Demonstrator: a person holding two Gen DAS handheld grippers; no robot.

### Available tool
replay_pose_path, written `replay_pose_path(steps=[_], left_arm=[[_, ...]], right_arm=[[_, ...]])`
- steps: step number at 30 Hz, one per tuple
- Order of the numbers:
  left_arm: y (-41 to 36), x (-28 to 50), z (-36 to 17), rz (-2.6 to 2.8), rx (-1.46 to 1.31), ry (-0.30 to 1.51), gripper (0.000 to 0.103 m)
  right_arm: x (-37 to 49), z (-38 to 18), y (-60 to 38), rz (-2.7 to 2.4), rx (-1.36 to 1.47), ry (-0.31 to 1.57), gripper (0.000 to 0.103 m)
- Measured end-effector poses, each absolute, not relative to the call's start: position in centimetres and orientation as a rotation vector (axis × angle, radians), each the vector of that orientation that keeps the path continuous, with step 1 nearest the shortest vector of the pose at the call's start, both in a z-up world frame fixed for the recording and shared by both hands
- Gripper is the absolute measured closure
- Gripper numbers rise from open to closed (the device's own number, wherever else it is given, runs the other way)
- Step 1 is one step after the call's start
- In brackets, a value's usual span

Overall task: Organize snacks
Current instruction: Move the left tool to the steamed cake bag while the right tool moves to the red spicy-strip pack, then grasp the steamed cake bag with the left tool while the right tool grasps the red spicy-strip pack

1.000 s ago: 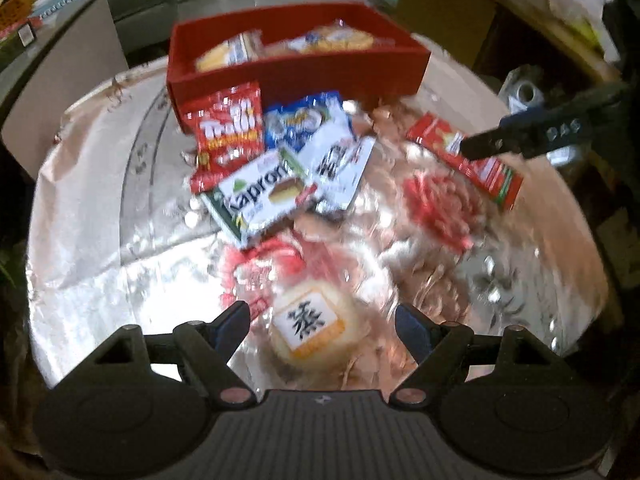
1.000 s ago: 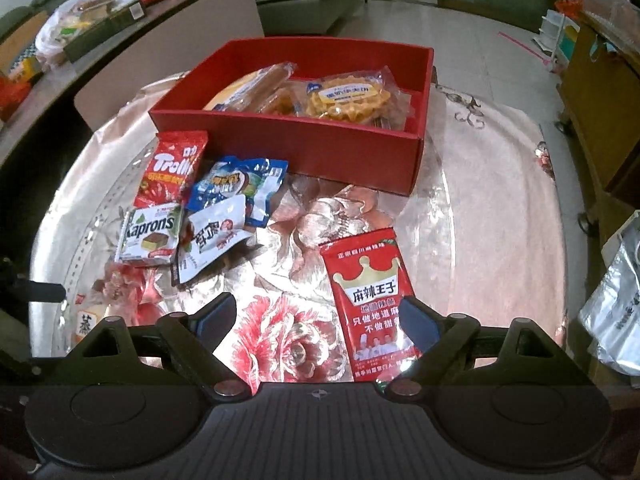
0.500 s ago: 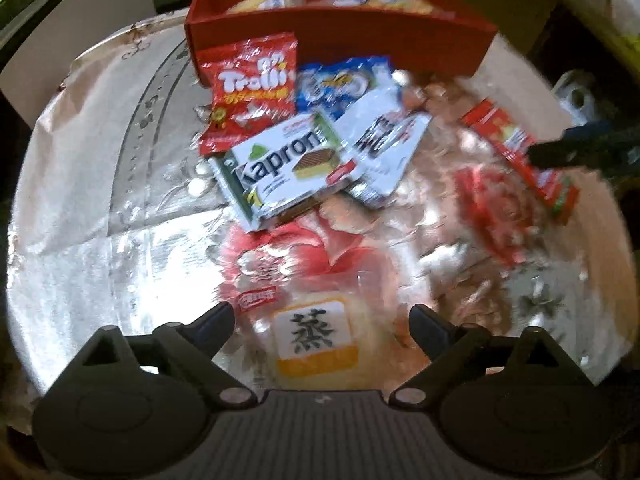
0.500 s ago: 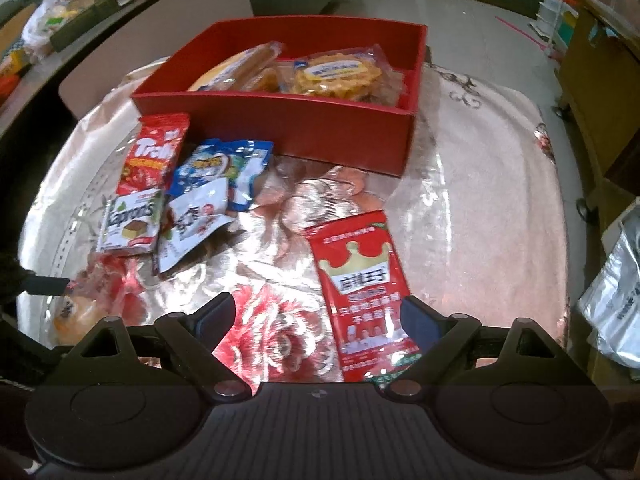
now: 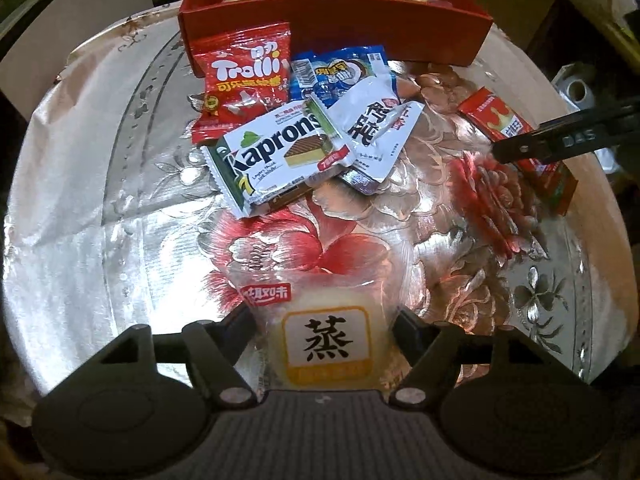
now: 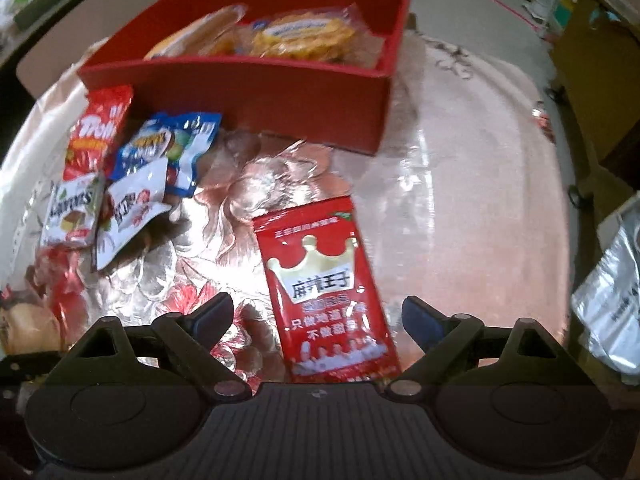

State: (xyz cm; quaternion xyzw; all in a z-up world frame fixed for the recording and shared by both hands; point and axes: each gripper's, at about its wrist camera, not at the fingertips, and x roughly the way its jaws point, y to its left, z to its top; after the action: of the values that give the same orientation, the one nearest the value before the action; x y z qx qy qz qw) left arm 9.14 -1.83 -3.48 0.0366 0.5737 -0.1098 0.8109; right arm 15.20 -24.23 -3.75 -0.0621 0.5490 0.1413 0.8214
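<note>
Since a second ago, both of my grippers are dropping lower: my left gripper point(image 5: 324, 326), fingers apart, is straddling the soft steamed cake point(image 5: 326, 344) on the counter point(image 5: 80, 240); my right gripper point(image 6: 316, 316), also apart, is flanking the slippery red sachet point(image 6: 326, 292). Squashy cake—I'm taking it gently at mid-sides.

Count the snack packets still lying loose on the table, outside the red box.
6: steamed bun between the left gripper fingers; Kaprons, Trolli, blue packet and white packet clustered before the red box; red crown packet at the right gripper. Others may hide underneath.
</note>
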Motion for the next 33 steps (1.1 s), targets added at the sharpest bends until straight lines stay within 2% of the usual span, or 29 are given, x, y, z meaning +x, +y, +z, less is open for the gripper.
replay_pose_path(steps=[4, 7, 13, 16, 18, 19, 20, 33], left_arm=[[-2.0, 9.1, -3.5, -0.245, 0.081, 1.236, 0.036], [-2.2, 9.2, -3.6, -0.243, 0.09, 1.239, 0.035], [-2.6, 8.9, -4.2, -0.233, 0.146, 1.229, 0.034], [-2.7, 8.8, -4.3, -0.226, 0.155, 1.228, 0.035], [-2.5, 8.7, -4.1, -0.219, 0.153, 1.226, 0.036], [-2.6, 8.6, -4.0, -0.213, 0.157, 1.224, 0.037], [-2.6, 8.6, -3.9, -0.205, 0.162, 1.222, 0.038], [-2.2, 8.2, 1.2, -0.113, 0.072, 1.121, 0.039]], right_arm=[[15.5, -4.3, -23.8, 0.295, -0.134, 1.179, 0.006], [15.1, -4.7, -23.6, 0.307, -0.127, 1.171, 0.0], [14.8, -4.7, -23.8, 0.329, -0.134, 1.153, 0.0], [14.2, -4.6, -23.0, 0.302, -0.225, 1.139, 0.01], [13.7, -4.2, -22.6, 0.313, -0.239, 1.134, 0.022], [13.4, -3.9, -22.5, 0.332, -0.23, 1.134, 0.035], [13.2, -3.7, -22.5, 0.333, -0.225, 1.133, 0.04], [10.4, 0.6, -24.2, 0.376, -0.101, 1.052, 0.043]])
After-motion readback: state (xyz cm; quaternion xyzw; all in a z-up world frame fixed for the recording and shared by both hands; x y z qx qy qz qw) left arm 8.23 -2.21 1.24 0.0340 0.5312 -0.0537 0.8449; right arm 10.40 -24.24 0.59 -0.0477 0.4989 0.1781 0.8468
